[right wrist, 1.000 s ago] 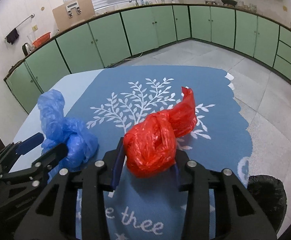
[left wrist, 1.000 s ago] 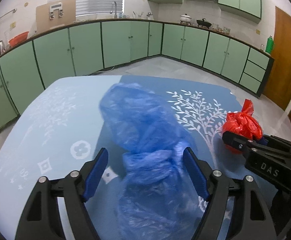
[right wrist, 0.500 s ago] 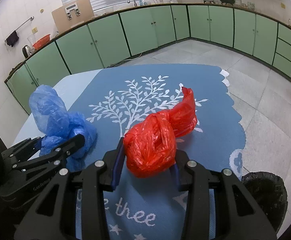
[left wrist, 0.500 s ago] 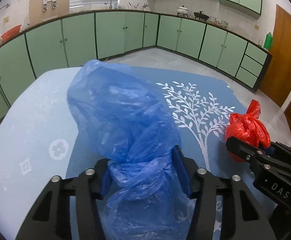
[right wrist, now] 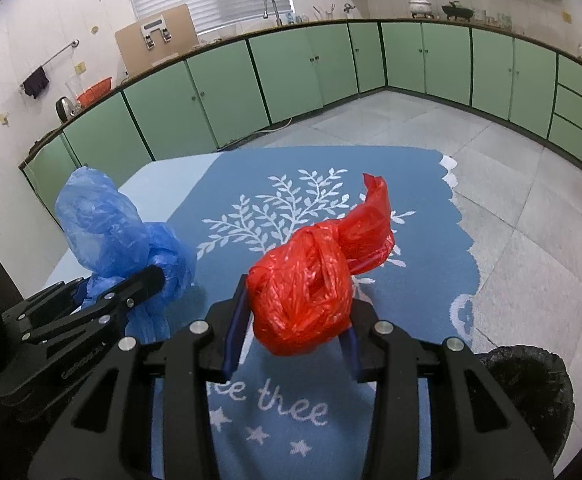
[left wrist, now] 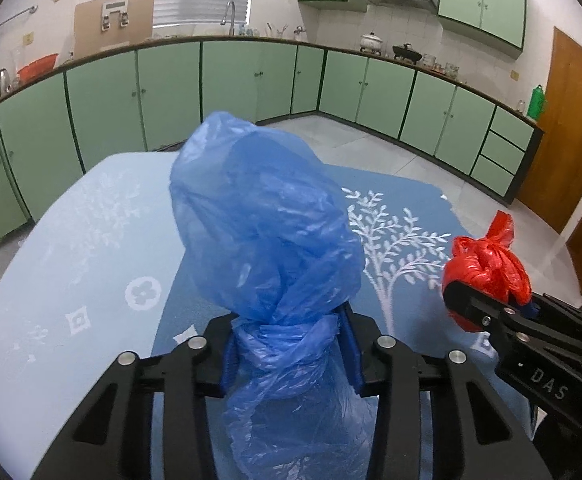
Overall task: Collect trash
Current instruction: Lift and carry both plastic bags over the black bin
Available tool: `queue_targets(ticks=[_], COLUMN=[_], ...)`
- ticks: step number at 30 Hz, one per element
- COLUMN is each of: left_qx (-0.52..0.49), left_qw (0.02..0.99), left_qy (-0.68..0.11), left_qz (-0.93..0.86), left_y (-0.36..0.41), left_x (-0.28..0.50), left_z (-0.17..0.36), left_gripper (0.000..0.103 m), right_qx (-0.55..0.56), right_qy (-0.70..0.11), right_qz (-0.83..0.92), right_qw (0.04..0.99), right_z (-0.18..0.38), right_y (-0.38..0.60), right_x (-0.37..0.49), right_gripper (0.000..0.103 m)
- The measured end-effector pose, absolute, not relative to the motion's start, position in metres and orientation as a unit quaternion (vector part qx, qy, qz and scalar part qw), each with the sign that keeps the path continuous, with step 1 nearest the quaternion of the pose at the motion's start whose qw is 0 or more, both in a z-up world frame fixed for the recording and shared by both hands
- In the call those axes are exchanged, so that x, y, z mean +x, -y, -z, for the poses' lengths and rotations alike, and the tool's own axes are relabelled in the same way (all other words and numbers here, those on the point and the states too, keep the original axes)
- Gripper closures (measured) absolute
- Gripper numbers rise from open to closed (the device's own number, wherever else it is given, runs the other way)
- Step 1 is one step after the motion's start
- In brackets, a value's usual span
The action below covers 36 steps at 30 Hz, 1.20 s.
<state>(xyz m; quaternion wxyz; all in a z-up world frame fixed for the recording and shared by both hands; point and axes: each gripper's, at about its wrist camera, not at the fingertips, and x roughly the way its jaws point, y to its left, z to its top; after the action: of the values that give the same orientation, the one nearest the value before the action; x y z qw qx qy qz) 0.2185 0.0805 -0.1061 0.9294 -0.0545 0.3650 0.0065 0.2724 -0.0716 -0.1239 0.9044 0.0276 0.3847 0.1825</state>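
**Two claws, two knotted bags over a blue tabletop**

The left claw [left wrist: 287, 344] is closing on the knotted neck of a blue bag [left wrist: 263, 224], pads pressing it. To the blue bag's right, the right claw [right wrist: 291, 334] clenches a red bag [right wrist: 303, 300]. Right of the red bag, below the tabletop [right wrist: 423, 248] edge, sits a black bin [right wrist: 531, 384].

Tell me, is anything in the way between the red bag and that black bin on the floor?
Nothing visible blocks it. The red bag sits in the right gripper above the blue tablecloth; the black bin stands just past the cloth's edge, lower right.
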Motion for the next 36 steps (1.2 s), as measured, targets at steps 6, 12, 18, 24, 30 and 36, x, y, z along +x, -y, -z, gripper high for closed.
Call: queue_targets(ticks=[6,12,18,24,30,36], left_qx=[-0.051,-0.045,-0.04,-0.037,-0.034,-0.029], left_qw=[0.934,0.935,0.939,0.943,0.944,0.947], left_qy=[-0.354,-0.351,-0.342,-0.331,-0.326,-0.317], left_qz=[-0.001,0.005,0.013,0.025,0.037,0.049], left_y=[-0.075,-0.067,-0.059,-0.052,-0.042,-0.028], left_x=[0.197,0.179,0.162,0.149,0.139,0.128], left_z=[0.093,0.081,0.069,0.056,0.048,0.038], left_gripper=[0.062,0.062,0.062,0.062,0.062,0.062], right_qx=[0.031,0.031,0.035,0.039,0.04,0.047], right_qy=[-0.378,-0.368,-0.354,-0.342,-0.331,-0.323], right_qz=[-0.182,-0.182,-0.185,-0.187,-0.183,-0.175], right_qw=[0.907,0.911,0.916,0.92,0.925,0.929], right_z=[0.112,0.097,0.081,0.07,0.06,0.051], right_y=[0.078,0.086,0.095,0.105,0.115,0.129], right_x=[0.255,0.233,0.218,0.199,0.18,0.161], right_gripper=[0.065,0.065,0.065,0.065,0.065,0.065])
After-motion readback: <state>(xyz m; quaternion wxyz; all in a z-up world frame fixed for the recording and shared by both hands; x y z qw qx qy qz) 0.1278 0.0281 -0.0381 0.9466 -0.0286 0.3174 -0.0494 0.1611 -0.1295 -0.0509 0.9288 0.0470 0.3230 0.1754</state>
